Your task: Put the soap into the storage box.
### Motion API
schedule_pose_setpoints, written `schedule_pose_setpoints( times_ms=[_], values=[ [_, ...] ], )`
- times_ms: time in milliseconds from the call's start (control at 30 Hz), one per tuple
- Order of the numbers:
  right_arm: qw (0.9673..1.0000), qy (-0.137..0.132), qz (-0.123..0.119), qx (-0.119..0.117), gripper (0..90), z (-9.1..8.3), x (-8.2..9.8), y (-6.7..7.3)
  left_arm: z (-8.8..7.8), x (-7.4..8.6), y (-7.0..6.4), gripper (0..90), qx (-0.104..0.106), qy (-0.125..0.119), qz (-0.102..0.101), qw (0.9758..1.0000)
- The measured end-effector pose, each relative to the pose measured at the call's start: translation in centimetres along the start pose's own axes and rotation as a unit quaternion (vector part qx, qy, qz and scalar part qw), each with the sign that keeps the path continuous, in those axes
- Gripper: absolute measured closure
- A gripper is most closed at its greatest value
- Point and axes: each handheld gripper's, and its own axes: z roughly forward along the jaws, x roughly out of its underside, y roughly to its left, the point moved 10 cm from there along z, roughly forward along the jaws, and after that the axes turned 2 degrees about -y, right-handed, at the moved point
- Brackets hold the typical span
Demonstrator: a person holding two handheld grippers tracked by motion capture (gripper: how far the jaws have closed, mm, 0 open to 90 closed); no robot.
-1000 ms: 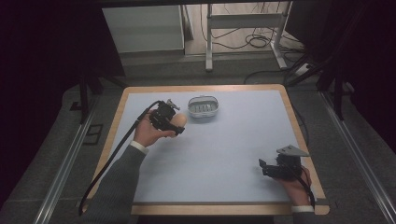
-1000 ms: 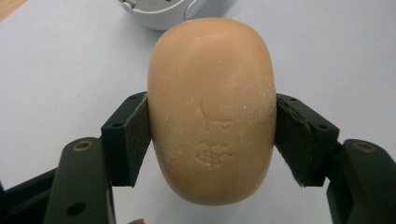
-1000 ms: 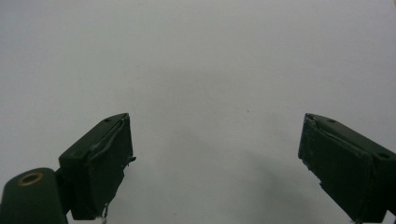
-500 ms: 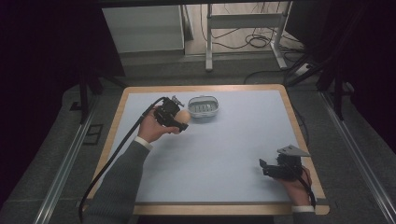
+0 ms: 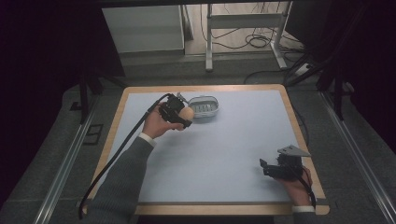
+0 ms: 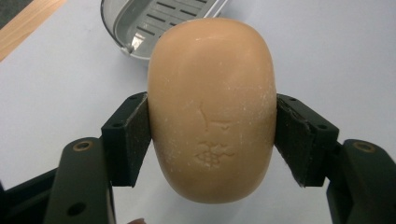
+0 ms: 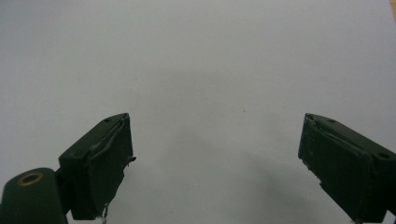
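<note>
Soap (image 6: 212,109) is sitting clamped between the two black jaws of the left gripper (image 5: 180,113), and over the last second that gripper has been creeping from about nine o'clock of the soap dish (image 5: 204,106) toward it, so the bar is now hanging just beside the dish's near-left rim. Judging by that drift, the work in hand is carrying the bar over to the dish, and it is getting close to the set-down, though the bar is not yet over the tray.

The bar is looking like a smooth, tan, rounded oval, dusted with pale flecks and stamped with a small raised emblem on its face. The jaws are pressing flat rubbery pads against its two long sides, closed to the bar's width. In the left gripper view the dish (image 6: 154,21) is showing at eleven o'clock beyond the bar: a shallow grey oval tray with slotted drainage ribs and a glossy rim.

The right gripper (image 5: 279,167) is resting at roughly four o'clock on the table (image 5: 224,154), well apart from the dish, its jaws spread wide and gripping nothing. The table surface is reading as matte pale blue-grey with a light wooden border.
</note>
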Motion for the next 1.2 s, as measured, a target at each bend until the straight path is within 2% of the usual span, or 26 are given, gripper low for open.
schedule_pose_setpoints(
  times_ms=[33, 167, 267, 400, 733, 933, 1100, 1200],
  values=[
    [1.0000, 0.000, 0.000, 0.000, 9.8, 0.0, 0.0, 0.0, 0.0, 0.0, 0.1, 32.2, 0.000, 0.006, 0.005, 1.0000],
    [1.0000, 0.000, 0.001, 0.000, 9.8, 0.1, 0.1, -0.1, 0.3, -0.7, 0.3, 32.2, -0.001, 0.006, 0.006, 1.0000],
    [1.0000, 0.000, 0.002, 0.001, 9.8, 0.1, 0.1, -0.2, 0.6, -1.1, 0.4, 32.2, 0.006, 0.009, 0.009, 0.9999],
    [1.0000, 0.002, 0.002, 0.001, 9.8, 0.0, 0.1, -0.2, 0.9, -1.6, 0.6, 32.2, 0.002, 0.013, 0.012, 0.9998],
    [1.0000, 0.003, 0.003, 0.001, 9.8, 0.2, 0.3, -0.3, 1.4, -3.2, 1.5, 32.3, 0.003, 0.012, 0.016, 0.9998],
    [1.0000, 0.004, 0.004, 0.002, 9.8, 0.2, 0.4, -0.4, 1.8, -4.2, 2.1, 32.2, 0.003, 0.017, 0.026, 0.9995],
    [1.0000, 0.006, 0.002, 0.003, 9.8, 0.3, 0.4, -0.4, 2.2, -5.3, 2.1, 32.2, 0.010, 0.010, 0.032, 0.9994],
    [1.0000, 0.006, 0.002, 0.003, 9.8, 0.3, 0.4, -0.4, 2.5, -5.8, 2.4, 32.2, 0.006, 0.014, 0.037, 0.9992]
  ],
)
